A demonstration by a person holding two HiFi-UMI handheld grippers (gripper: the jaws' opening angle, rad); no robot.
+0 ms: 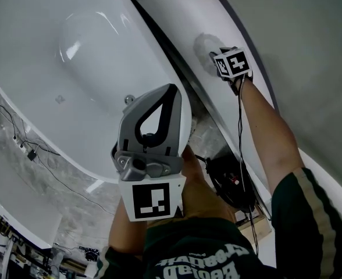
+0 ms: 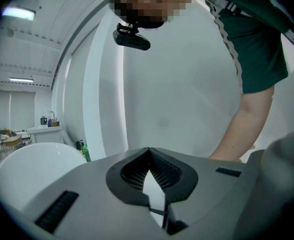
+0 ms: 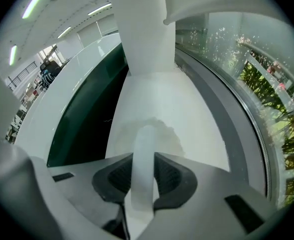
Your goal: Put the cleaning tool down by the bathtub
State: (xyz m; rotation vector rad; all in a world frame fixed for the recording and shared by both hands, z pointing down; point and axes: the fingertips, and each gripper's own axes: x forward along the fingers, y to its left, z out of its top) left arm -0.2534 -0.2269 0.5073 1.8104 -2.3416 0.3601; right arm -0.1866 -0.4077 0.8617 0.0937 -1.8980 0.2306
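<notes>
One bathtub (image 1: 37,51) at left. Two grippers: left gripper (image 2: 148,151) pressed together; right gripper (image 3: 143,160), far right, pinching one cleaning tool (image 3: 146,134).

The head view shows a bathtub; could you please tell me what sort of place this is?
Probably an open lab or showroom, not a home bathroom: a freestanding bathtub, loose cables on the floor beside it, and ceiling strip lights over tables.
</notes>
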